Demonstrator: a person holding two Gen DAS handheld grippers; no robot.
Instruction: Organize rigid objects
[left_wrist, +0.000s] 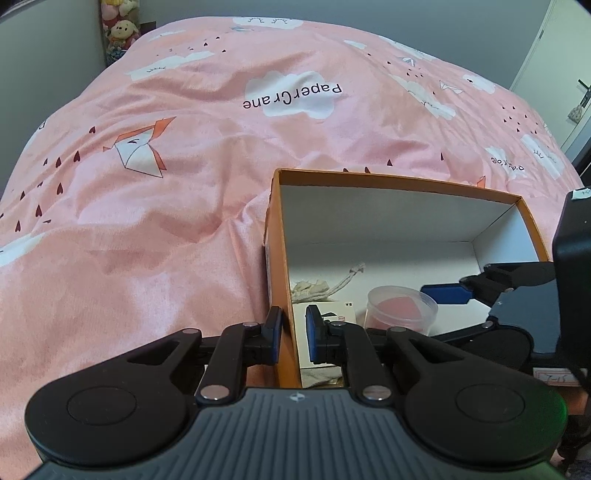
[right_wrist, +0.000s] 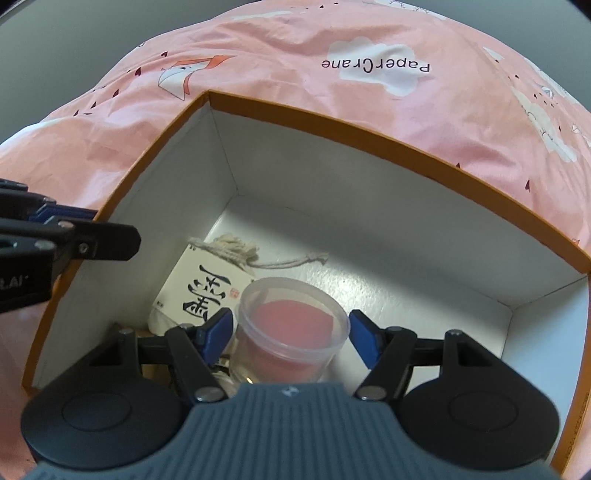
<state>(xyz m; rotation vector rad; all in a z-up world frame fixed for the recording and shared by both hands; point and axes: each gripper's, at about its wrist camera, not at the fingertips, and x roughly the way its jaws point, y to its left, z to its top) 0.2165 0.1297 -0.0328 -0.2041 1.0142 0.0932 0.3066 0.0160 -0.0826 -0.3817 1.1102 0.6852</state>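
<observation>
One orange box (right_wrist: 325, 122) with white inner walls sits open on the pink bedspread (left_wrist: 147, 221). Inside, near its left wall, lie a card (right_wrist: 199, 291) with black characters and a cloth pouch (right_wrist: 236, 245) with a drawstring; a clear jar (right_wrist: 288, 332) holding something pink stands just right of the card. The left gripper (left_wrist: 293, 334) is clamped on the box's left wall. The right gripper (right_wrist: 291, 334) straddles the jar, left pad touching, right pad just clear.

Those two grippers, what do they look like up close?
Both match. The left gripper and right gripper each have a grey ribbed body, two round black discs, black link arms with silver pins and blue finger pads. White lettering marks the left one's black housing in the right wrist view.
</observation>
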